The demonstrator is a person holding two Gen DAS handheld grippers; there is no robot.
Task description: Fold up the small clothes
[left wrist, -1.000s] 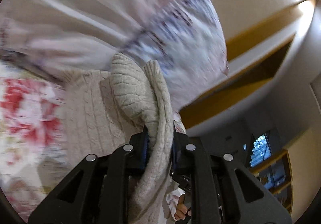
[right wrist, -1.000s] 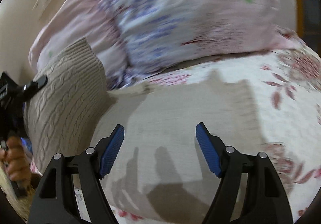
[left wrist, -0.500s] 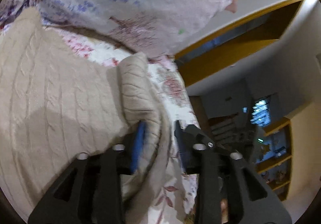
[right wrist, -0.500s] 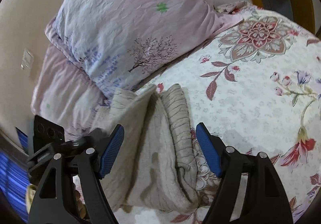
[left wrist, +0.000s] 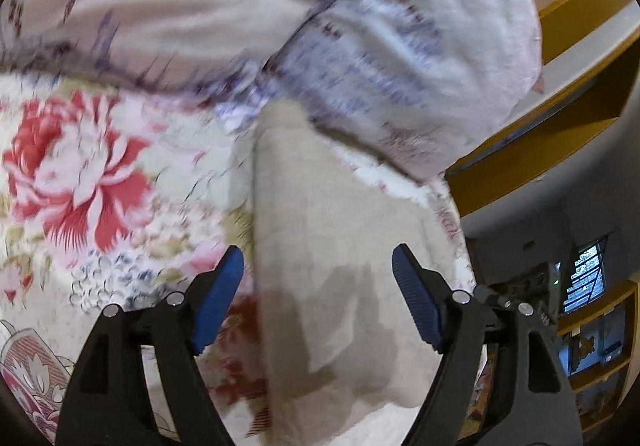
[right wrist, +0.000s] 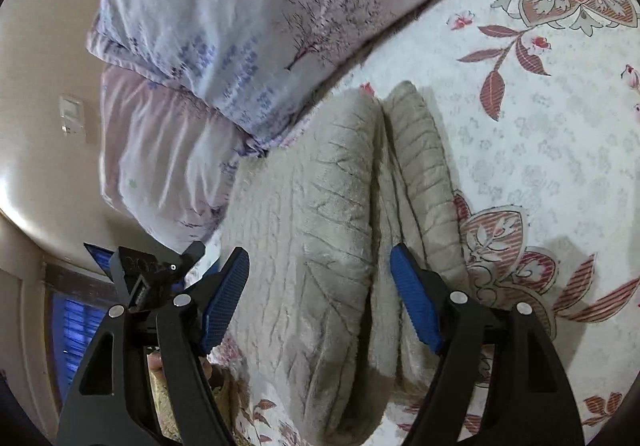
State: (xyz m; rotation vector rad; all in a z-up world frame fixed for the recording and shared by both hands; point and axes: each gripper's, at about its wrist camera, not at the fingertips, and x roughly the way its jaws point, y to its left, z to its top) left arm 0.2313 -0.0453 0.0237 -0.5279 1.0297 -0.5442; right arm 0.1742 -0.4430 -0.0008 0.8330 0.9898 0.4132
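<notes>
Released since a second ago, the sweater [right wrist: 320, 230] is no longer pinched by the left gripper [left wrist: 318, 298], whose jaws were then clamped on a knit fold and are now opening, with the cloth seen between and beyond them but pressed by neither pad. The floral bedspread [right wrist: 540, 150] is spread under both grippers and fills the ground to the right of the right gripper [right wrist: 320, 298] and to the left of the left one. Two pillows [right wrist: 248, 26] are stacked ahead of the grippers, the upper one printed with a tree, and their lower edge is met by the far end of the sweater. The beige cable-knit sweater is laid folded on the bedspread, running lengthwise ahead of and between the right gripper's fingers, with a narrower folded strip along its right side. The right gripper is held wide, above the knit, nothing gripped. In the right wrist view the left gripper's body is seen low at the left, beside the sweater's left edge. The left wrist view is blurred.
</notes>
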